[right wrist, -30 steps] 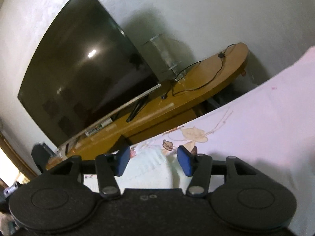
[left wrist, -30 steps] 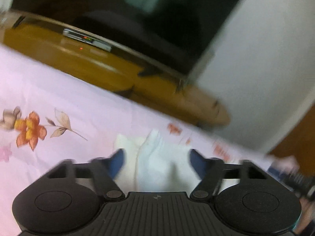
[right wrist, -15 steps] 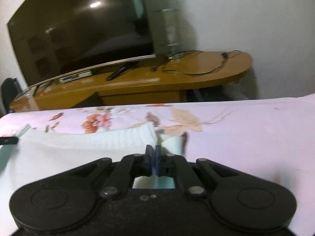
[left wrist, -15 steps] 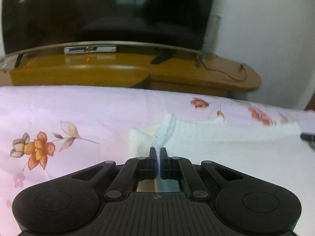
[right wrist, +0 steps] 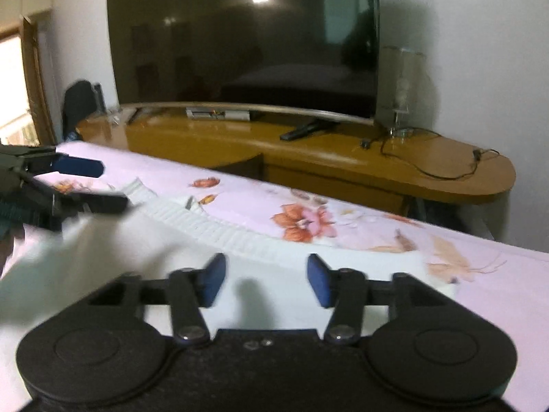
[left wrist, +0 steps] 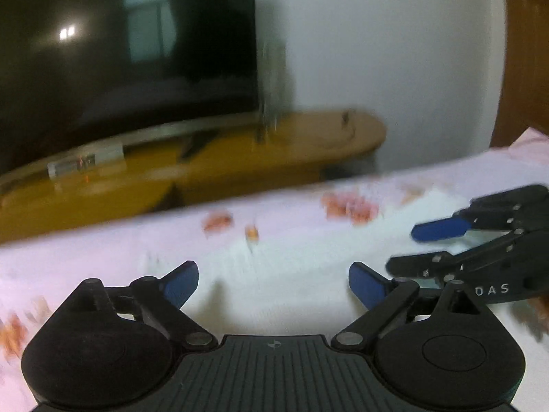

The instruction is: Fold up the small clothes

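Note:
A white knit garment (right wrist: 144,254) with a ribbed hem lies on the pink floral bedsheet (right wrist: 497,281). My right gripper (right wrist: 267,281) hovers just over it, jaws opening, nothing pinched between the blue pads. My left gripper (left wrist: 274,285) stands wide, still opening, over the same white garment (left wrist: 291,267), with only cloth lying below the gap. Each gripper shows in the other's view: the right gripper (left wrist: 405,245) at the right edge, the left gripper (right wrist: 103,185) at the left edge, both with fingers apart. The left wrist view is blurred by motion.
Beyond the bed's far edge runs a wooden TV stand (right wrist: 343,158) bearing a large dark television (right wrist: 247,41), a set-top box (right wrist: 216,114), a glass lamp (right wrist: 401,89) and loose cables (right wrist: 439,168). A white wall rises behind.
Half a second ago both grippers were shut on the garment's edge. Both have let go and opened, moved sideways toward each other, and rolled; each now appears in the other's view.

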Available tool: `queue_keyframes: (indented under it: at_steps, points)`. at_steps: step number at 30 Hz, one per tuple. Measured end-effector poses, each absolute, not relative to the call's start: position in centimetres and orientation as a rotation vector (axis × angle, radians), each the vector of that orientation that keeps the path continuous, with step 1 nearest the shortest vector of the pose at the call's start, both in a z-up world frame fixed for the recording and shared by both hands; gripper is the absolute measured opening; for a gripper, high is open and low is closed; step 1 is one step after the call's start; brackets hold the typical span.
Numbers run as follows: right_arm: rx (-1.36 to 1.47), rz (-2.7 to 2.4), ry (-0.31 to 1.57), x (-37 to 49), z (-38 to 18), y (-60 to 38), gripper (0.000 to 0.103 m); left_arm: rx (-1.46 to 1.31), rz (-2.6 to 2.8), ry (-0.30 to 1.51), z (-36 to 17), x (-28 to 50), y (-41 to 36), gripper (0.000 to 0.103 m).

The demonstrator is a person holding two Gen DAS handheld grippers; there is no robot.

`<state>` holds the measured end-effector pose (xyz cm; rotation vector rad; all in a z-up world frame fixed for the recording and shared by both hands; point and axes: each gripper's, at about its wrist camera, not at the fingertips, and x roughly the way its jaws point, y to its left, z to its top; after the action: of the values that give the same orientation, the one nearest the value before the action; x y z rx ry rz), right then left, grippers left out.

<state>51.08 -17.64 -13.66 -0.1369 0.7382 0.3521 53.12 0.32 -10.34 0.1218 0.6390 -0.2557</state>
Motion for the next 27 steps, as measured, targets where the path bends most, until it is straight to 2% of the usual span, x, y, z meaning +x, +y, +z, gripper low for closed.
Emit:
queue_keyframes:
  at_steps: [1, 4, 8, 13, 17, 19, 20, 25, 27]
  points:
    - [-0.145, 0.343, 0.767, 51.5, -14.1, -17.3, 0.048, 0.121, -0.22, 0.665, -11.2, 53.1, 0.9, 0.094]
    - [-0.2, 0.192, 0.747, 51.1, -14.4, -19.2, 0.048, 0.061, -0.105, 0.656, -12.4, 52.0, 5.2, 0.095]
    - [-0.105, 0.12, 0.777, 50.3, -13.5, -25.2, 0.046, -0.027, 0.013, 0.649, -11.4, 50.4, 9.9, 0.095]
    - [-0.091, 0.316, 0.689, 46.2, -11.1, -23.0, 0.043, 0.006, -0.166, 0.544, -9.1, 46.3, 4.9, 0.095]
    - [-0.172, 0.462, 0.754, 44.3, -12.7, -18.0, 0.043, 0.179, -0.24, 0.607, -11.1, 45.2, 0.1, 0.095]
    - [-0.247, 0.417, 0.774, 43.8, -13.6, -17.5, 0.043, 0.213, -0.209, 0.649, -12.4, 45.1, 1.0, 0.096]
    - [-0.254, 0.38, 0.763, 43.5, -13.7, -18.2, 0.043, 0.144, -0.207, 0.645, -12.5, 44.6, 2.9, 0.098]
    - [-0.127, 0.198, 0.783, 42.0, -11.9, -24.7, 0.038, 0.086, -0.09, 0.684, -11.6, 41.1, 7.0, 0.098]
    - [-0.093, 0.205, 0.755, 40.4, -10.6, -24.6, 0.041, 0.048, -0.107, 0.647, -10.7, 38.5, 5.9, 0.098]
